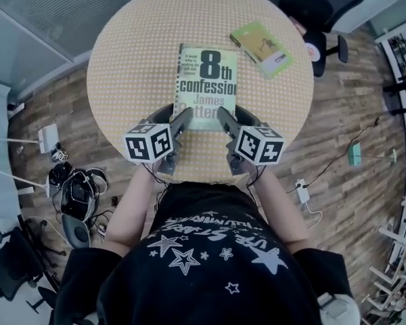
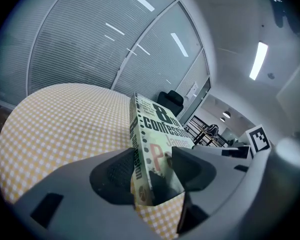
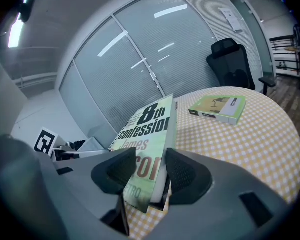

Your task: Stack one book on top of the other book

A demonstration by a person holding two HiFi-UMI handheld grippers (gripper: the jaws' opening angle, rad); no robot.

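Observation:
A large book titled "8th confession" lies in the middle of the round checked table. A smaller green book lies flat at the far right, apart from it. My left gripper is shut on the big book's near left corner, pads on spine and cover. My right gripper is shut on its near right corner. In the right gripper view the jaws clamp the cover and page edge of the big book, whose near end seems slightly raised. The green book lies beyond it.
A black office chair stands behind the table at the far right. Cables and gear clutter the wooden floor at the left. Blinds behind glass walls surround the room. Bare cloth lies left of the big book.

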